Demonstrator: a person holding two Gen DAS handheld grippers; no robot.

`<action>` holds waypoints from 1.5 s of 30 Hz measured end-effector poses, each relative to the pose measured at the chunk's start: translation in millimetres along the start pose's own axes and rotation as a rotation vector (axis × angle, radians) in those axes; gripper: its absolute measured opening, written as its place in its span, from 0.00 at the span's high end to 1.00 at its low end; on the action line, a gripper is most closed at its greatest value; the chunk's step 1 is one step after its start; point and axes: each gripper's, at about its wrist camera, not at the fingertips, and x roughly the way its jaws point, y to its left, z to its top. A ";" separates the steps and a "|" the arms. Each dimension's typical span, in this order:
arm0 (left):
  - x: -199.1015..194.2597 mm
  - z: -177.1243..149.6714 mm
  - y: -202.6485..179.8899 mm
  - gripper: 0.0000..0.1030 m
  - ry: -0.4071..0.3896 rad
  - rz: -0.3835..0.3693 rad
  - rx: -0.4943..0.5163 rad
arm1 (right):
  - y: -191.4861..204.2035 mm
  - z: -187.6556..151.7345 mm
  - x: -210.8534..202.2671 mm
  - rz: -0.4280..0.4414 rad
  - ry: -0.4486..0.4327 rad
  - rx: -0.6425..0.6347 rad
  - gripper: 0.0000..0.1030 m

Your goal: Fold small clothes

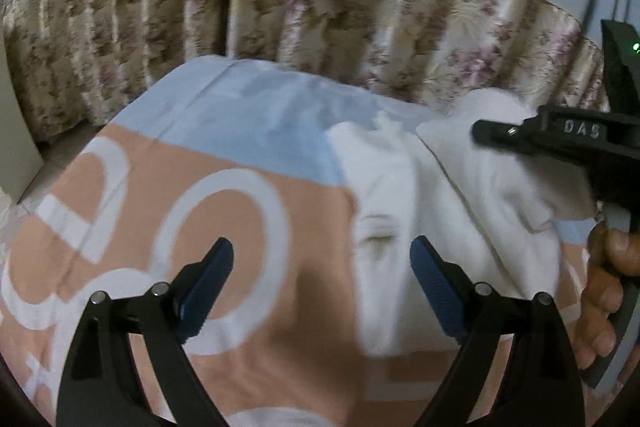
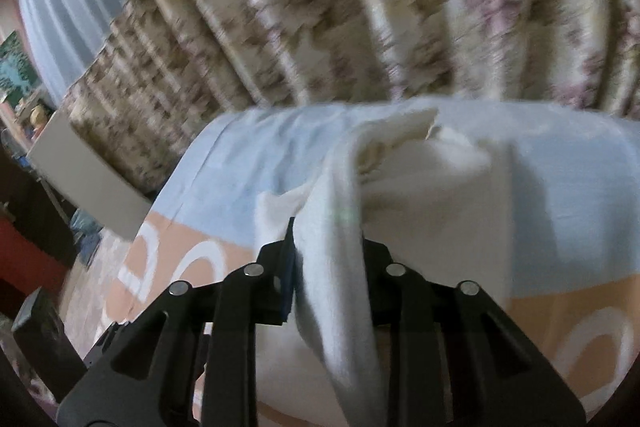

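Observation:
A white garment lies crumpled on the bed sheet, which is pale blue at the back and peach with white rings in front. My left gripper hangs open just above the sheet, its right blue pad over the garment's near edge and nothing between its fingers. My right gripper reaches in from the right over the garment's far part. In the right wrist view a thick fold of the white garment fills the gap of the right gripper and hangs below it, hiding the right finger.
A flowered curtain hangs close behind the bed's far edge. A person's hand holds the right gripper's handle. To the left of the bed are a pale board and dark furniture on the floor.

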 end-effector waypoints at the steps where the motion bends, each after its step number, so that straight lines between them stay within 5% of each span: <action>1: -1.6 -1.1 8.4 0.12 0.004 0.006 -0.008 | 4.7 -3.9 6.4 0.031 0.017 0.002 0.66; 7: -4.8 -7.9 18.1 0.12 0.009 0.001 -0.027 | 19.1 -17.0 -10.8 0.120 -0.022 -0.009 0.59; 15: -15.8 -1.9 -34.6 0.12 -0.036 -0.109 0.034 | -40.2 -18.5 -72.8 -0.011 -0.125 0.002 0.49; 22: 0.5 2.7 -87.9 0.13 -0.020 -0.194 0.115 | -117.8 -61.5 -92.3 -0.087 -0.100 0.102 0.48; 24: 14.7 -0.7 -95.7 0.49 0.014 -0.183 0.140 | -127.6 -71.6 -94.8 -0.087 -0.091 0.120 0.47; 25: 20.9 -2.5 -97.4 0.76 0.038 -0.180 0.149 | -131.5 -77.3 -95.6 -0.082 -0.085 0.126 0.47; 26: 26.4 -5.2 -98.0 0.87 0.054 -0.173 0.155 | -133.7 -82.4 -96.2 -0.076 -0.080 0.127 0.46; 29: 31.0 -15.6 -94.6 0.90 0.056 -0.141 0.162 | -133.6 -91.7 -97.4 -0.072 -0.071 0.116 0.44; 36: 8.1 -28.3 -64.7 0.91 0.008 -0.033 0.159 | -113.8 -101.4 -94.8 -0.034 -0.060 0.077 0.41; 41: 21.0 -48.6 -44.6 0.83 0.039 -0.047 0.141 | -86.3 -113.7 -70.3 -0.026 -0.018 0.014 0.38; 45: 19.6 -47.4 -36.1 0.43 0.031 -0.009 0.131 | -73.5 -127.6 -49.0 -0.065 0.035 -0.042 0.38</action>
